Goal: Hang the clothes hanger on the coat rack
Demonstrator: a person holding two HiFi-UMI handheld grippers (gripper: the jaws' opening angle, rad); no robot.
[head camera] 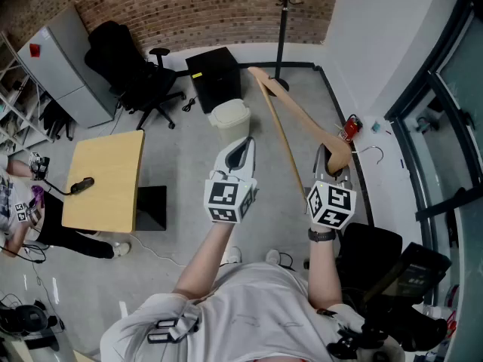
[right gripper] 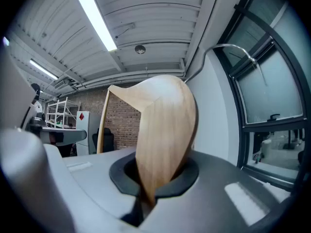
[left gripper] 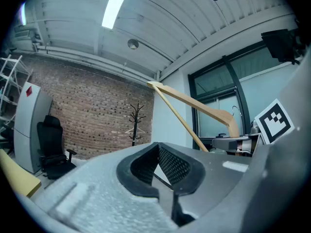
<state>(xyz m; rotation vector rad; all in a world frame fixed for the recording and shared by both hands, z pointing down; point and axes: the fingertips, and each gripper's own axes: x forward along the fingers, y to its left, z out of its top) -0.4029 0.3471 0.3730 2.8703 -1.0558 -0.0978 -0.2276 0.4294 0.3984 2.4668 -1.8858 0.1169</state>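
The right gripper (head camera: 332, 159) was clamped on the thick middle of the wooden clothes hanger (head camera: 300, 118), close to its metal hook (head camera: 370, 151), and one long arm of the hanger reached out toward the black coat rack (head camera: 281, 21) by the brick wall, well apart from it. The left gripper (head camera: 240, 155) was beside it. Its jaws looked pressed together on nothing, though the cupped pads made that hard to judge.
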